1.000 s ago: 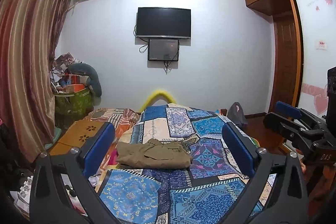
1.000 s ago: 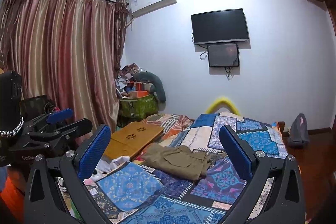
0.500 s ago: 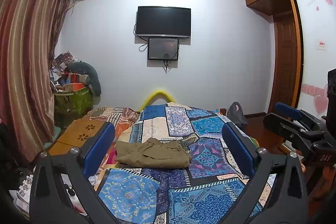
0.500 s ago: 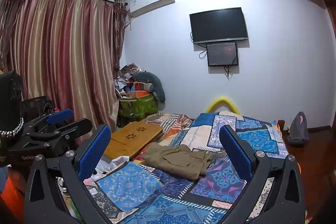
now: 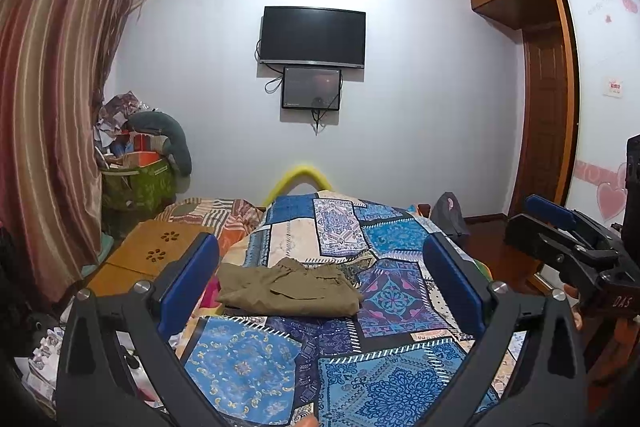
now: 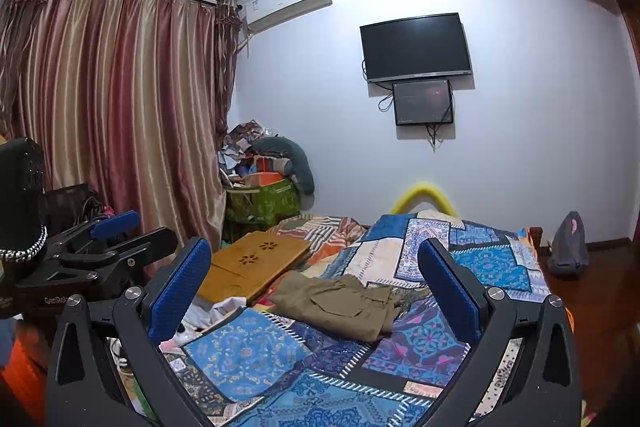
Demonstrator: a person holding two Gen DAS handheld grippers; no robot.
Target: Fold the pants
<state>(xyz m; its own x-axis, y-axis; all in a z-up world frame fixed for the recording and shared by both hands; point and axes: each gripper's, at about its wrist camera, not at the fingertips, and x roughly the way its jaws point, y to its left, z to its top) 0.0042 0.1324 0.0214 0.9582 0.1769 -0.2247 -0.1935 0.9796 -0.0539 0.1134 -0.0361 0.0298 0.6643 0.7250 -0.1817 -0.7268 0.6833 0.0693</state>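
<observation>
Left wrist view: the left gripper (image 5: 320,267) is held above the near end of the bed, its blue-padded jaws spread wide apart with nothing between them. The pants (image 5: 288,287), olive-brown and folded into a compact bundle, lie on the patchwork quilt (image 5: 380,379) ahead of the gripper, toward the bed's left side and well clear of the pads (image 5: 188,287). A wooden tray (image 5: 148,259) sits left of the pants at the bed's edge. The right gripper (image 5: 576,251) shows at the right border, off the bed; from this side its jaws seem close together, though I cannot tell for certain here. A TV (image 5: 313,37) hangs on the far wall.

Right wrist view: the right gripper (image 6: 314,283) has its jaws wide apart and empty. The pants (image 6: 340,301) lie on the quilt (image 6: 248,355) ahead, between the fingers in the picture but untouched. The tray (image 6: 252,263) is just beside the pants on the left. The left gripper (image 6: 116,247) hangs at the left edge, near the curtain (image 6: 120,107).
</observation>
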